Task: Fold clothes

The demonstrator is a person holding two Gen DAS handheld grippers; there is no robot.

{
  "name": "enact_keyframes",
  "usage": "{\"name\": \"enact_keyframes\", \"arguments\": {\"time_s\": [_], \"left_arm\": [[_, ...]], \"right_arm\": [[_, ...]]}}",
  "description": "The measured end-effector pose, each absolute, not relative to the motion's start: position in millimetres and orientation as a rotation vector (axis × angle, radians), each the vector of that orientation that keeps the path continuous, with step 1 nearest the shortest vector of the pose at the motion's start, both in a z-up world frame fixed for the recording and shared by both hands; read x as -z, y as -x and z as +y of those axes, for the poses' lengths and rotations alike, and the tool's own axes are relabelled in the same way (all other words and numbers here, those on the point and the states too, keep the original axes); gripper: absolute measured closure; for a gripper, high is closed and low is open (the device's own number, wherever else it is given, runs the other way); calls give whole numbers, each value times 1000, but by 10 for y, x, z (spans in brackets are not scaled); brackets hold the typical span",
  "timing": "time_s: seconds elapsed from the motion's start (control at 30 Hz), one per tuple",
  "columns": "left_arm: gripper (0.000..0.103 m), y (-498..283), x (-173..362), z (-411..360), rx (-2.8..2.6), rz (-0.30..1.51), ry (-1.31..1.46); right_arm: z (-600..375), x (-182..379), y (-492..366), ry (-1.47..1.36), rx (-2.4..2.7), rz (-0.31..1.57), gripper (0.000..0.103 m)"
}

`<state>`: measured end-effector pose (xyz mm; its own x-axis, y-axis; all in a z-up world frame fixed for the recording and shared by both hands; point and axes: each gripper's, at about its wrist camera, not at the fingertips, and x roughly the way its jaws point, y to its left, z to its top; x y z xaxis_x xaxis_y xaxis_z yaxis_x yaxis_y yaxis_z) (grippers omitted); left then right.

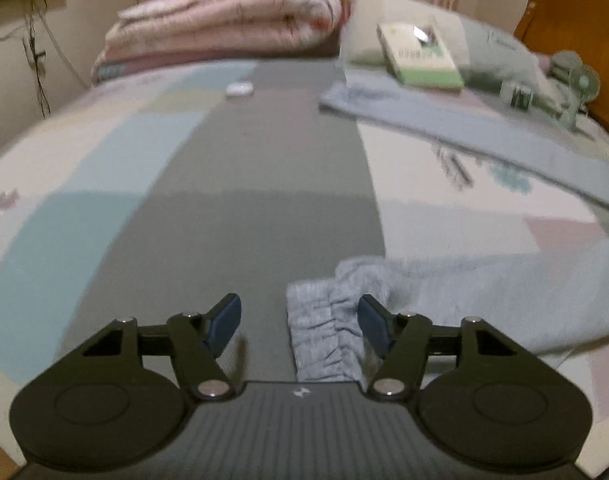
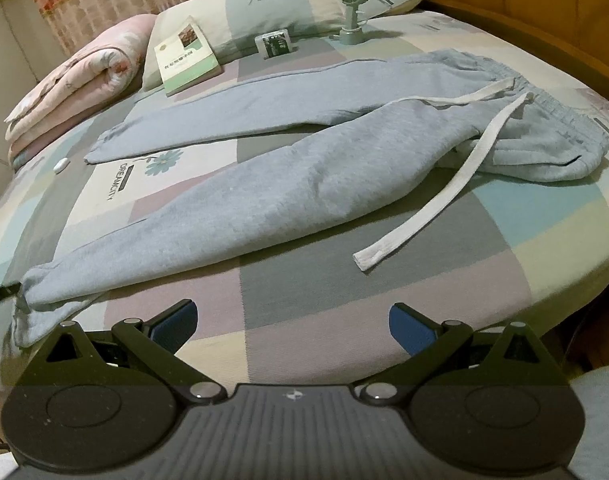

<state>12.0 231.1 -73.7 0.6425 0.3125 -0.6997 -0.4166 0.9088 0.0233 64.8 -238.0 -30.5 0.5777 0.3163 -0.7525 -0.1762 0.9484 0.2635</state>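
Sweatpants (image 2: 304, 152), grey, lie spread across the patchwork bed (image 2: 384, 280) in your right wrist view, waistband at upper right, both legs running toward lower left, a white drawstring (image 2: 436, 200) trailing toward the frame's centre. Your right tool (image 2: 292, 330) hangs at the bottom with its blue pads wide apart and nothing between them. A book (image 2: 186, 56) and small fan (image 2: 350, 4) sit near the pillows at top.

In your left wrist view, your left tool (image 1: 300, 328) stands partly open; the ribbed cuff (image 1: 328, 328) lies between the pads, beside the right one, not clamped.
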Motion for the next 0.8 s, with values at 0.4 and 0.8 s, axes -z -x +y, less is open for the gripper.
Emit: {"name": "enact_keyframes", "arguments": {"time_s": [0.4, 0.8], "left_arm": [[72, -305, 736, 2231, -420, 766, 83], [36, -427, 404, 1935, -418, 684, -27]], "right_arm": [[-2381, 337, -651, -164, -280, 922, 0], [-2558, 423, -745, -196, -239, 923, 0]]}}
